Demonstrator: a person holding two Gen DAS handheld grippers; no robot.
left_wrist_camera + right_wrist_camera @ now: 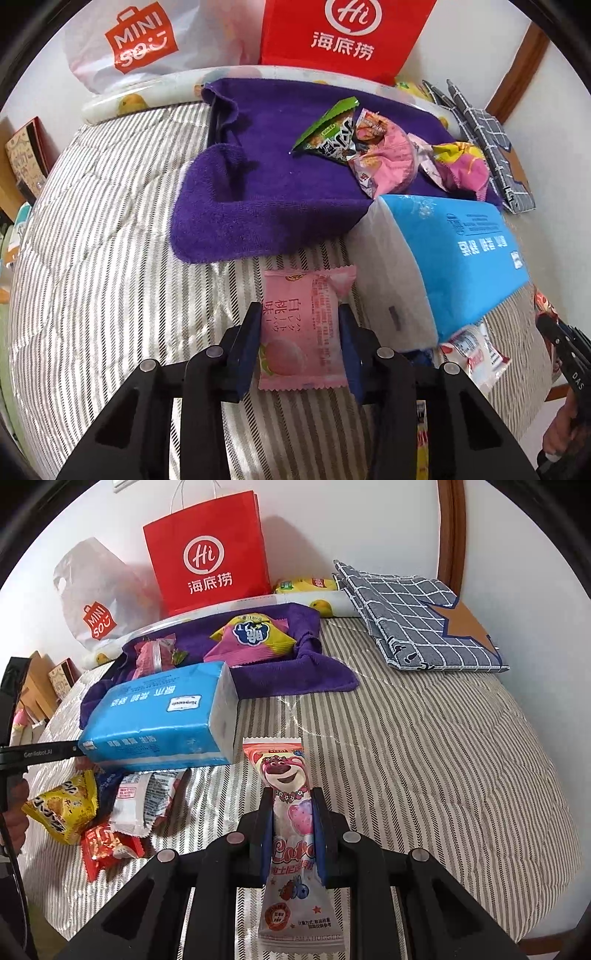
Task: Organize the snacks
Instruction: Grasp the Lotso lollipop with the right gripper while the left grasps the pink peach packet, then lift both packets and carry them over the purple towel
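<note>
Left wrist view. My left gripper (300, 334) is clamped on the pink peach-flavour snack packet (303, 328); one dark pad presses each long edge, and the packet's long axis runs straight ahead along the fingers. It hangs just over the striped bedcover (110, 229). Directly beyond lies the purple towel (266, 192), where a green-and-black packet (328, 133) and pink wrapped snacks (384, 162) are already gathered. A blue tissue pack (454, 258) sits to the right, at the towel's near corner.

Right wrist view. My right gripper (293, 818) is pinched tight on a tall strawberry-bear lollipop packet (291, 834), long axis upright between the fingers, top end forward. The towel (295, 672) lies ahead and slightly left, behind the tissue pack (162, 716). Loose snacks, among them a yellow packet (62, 808) and a red packet (107, 845), remain on the cover at left.

Judgement: the towel is the likely drop point; the left packet faces it squarely and seems nearer.
</note>
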